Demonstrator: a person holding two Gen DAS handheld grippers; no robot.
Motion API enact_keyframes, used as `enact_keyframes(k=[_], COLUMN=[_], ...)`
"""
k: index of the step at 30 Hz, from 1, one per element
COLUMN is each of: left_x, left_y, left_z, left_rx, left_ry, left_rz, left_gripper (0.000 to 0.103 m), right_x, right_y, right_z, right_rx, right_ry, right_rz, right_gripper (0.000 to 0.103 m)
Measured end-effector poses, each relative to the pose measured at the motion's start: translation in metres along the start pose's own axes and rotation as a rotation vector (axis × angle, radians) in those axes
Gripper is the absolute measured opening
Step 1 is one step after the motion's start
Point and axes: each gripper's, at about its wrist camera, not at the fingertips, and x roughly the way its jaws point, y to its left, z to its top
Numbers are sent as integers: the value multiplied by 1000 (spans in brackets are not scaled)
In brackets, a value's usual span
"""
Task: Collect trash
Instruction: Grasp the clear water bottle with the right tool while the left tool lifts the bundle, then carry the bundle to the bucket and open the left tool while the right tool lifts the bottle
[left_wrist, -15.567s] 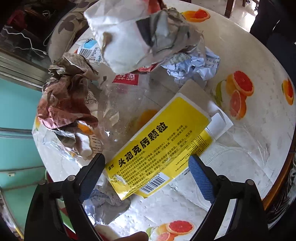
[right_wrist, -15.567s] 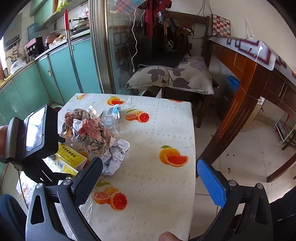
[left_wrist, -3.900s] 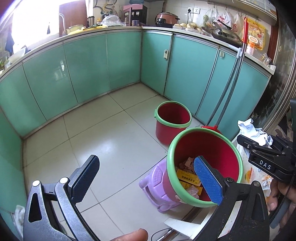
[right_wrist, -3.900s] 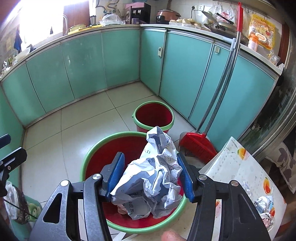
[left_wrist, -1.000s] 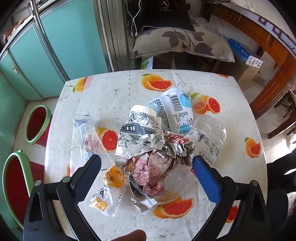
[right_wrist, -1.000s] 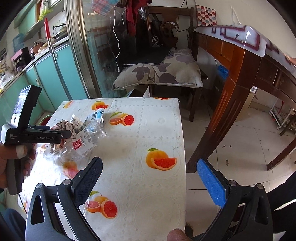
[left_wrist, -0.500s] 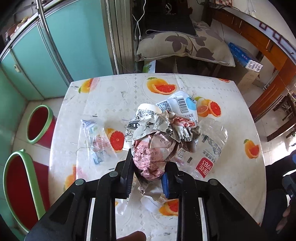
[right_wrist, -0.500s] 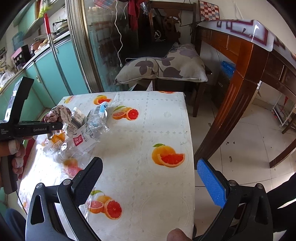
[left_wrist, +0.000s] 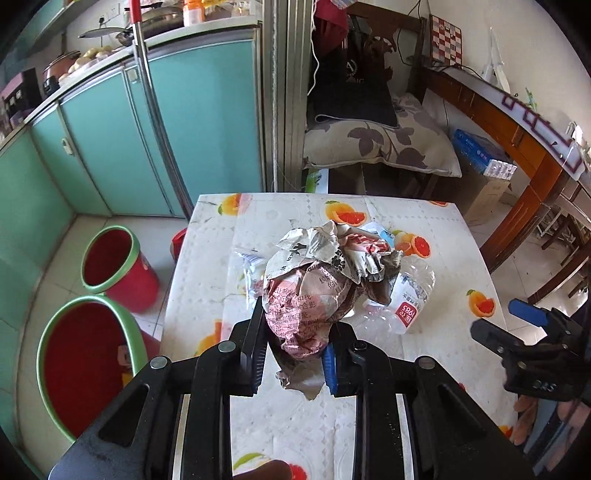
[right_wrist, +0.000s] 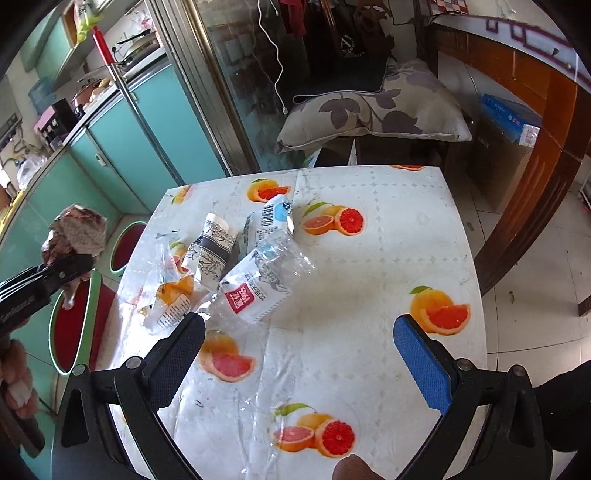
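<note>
My left gripper (left_wrist: 295, 339) is shut on a crumpled wad of printed paper (left_wrist: 317, 280) and holds it above the table. The right wrist view shows that paper wad (right_wrist: 77, 232) off the table's left edge, over the buckets. My right gripper (right_wrist: 299, 332) is open above the fruit-print tablecloth (right_wrist: 369, 258), nothing between its fingers. Just beyond its left finger lies a crushed clear bottle (right_wrist: 258, 288) with a red label. Behind it lie a flattened paper cup (right_wrist: 212, 251), a blue-white barcode wrapper (right_wrist: 269, 218) and a clear plastic wrapper (right_wrist: 170, 295).
Two red buckets with green rims stand on the floor left of the table, a large one (left_wrist: 55, 354) nearer and a small one (left_wrist: 110, 266) behind. Teal cabinets (left_wrist: 110, 140) line the left. A cushioned chair (right_wrist: 369, 107) and a wooden table leg (right_wrist: 524, 206) stand beyond.
My left gripper shut on the paper wad and lifted it off the pile, up and toward the left. My right gripper moved in over the table toward the bottle.
</note>
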Motion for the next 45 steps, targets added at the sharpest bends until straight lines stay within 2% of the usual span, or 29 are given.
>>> enact_keyframes(k=[5,11,16,23,27,28,29,33,39,45], left_x=[-19,-38,-49,-55,-55,-54,-54,-54,-56,-65], left_y=[23,54,74,90,91,90,90,90,92,97], left_z=[-14,-34,-46,-58,-61,-61,-61,-61,-64,-68], left_rx=[-37,-75,-98,-141,-143,-142,-143,-142,-156,-172], left_ry=[-25,-41,-50,-51,-46,-45,-45,-43,-48,-67], left_rz=[0,21,41,56,62,63,62,58,55,64], left_gripper=[24,24,24,24,24,24,24,24,24,24], right_x=[34,77,105,130,142,141,140,136,121,80], right_y=[29,50,63,61,57,58,59,58,53,53], right_z=[9,12,11,7,3,3,3,1,-1,-3], right_rx=[63,167,169,154,131,118,104,76,37,-34], right_ry=[45,95,126,161,180,176,168,172,167,119], right_rz=[-9,-78,-134,-191,-177,-184,-184,-177,-180,-167], right_gripper=[102,102,102,102,101,98,81,54,53,53])
